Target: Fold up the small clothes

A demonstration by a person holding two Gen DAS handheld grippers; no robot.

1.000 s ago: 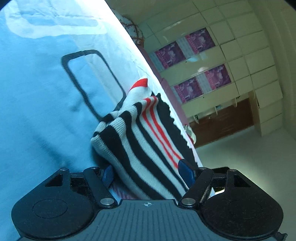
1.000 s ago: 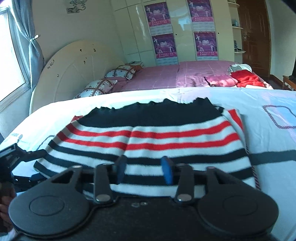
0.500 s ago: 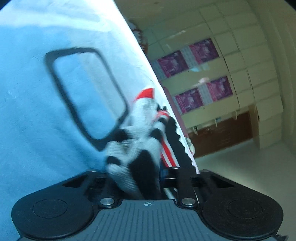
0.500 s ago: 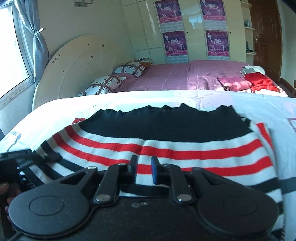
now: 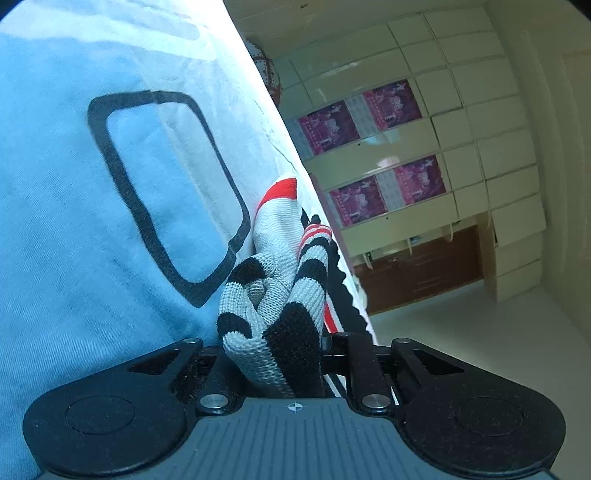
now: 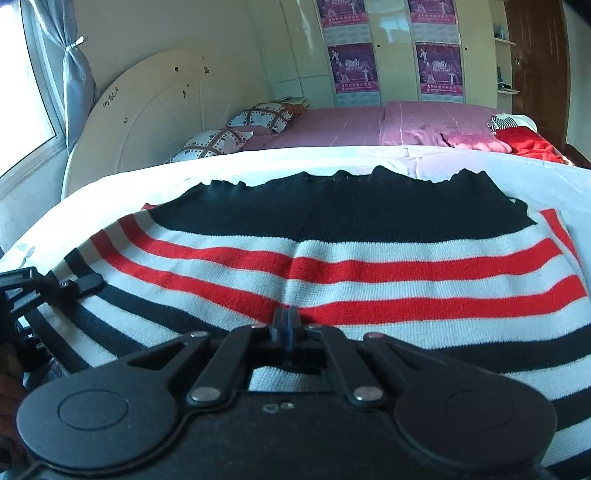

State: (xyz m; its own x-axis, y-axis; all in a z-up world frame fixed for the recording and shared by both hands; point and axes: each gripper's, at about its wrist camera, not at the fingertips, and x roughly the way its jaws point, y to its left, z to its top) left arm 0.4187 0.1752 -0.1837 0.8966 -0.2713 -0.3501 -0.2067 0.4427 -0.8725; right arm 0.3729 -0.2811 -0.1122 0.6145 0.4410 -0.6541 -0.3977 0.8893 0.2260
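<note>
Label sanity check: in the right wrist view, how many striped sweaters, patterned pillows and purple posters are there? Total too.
striped sweater: 1
patterned pillows: 2
purple posters: 4 (top two cut off by the frame edge)
Total: 7

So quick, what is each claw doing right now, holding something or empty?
Left claw: just closed on a bunched edge of the striped sweater.
Right claw: just closed, pinching the sweater's near edge.
</note>
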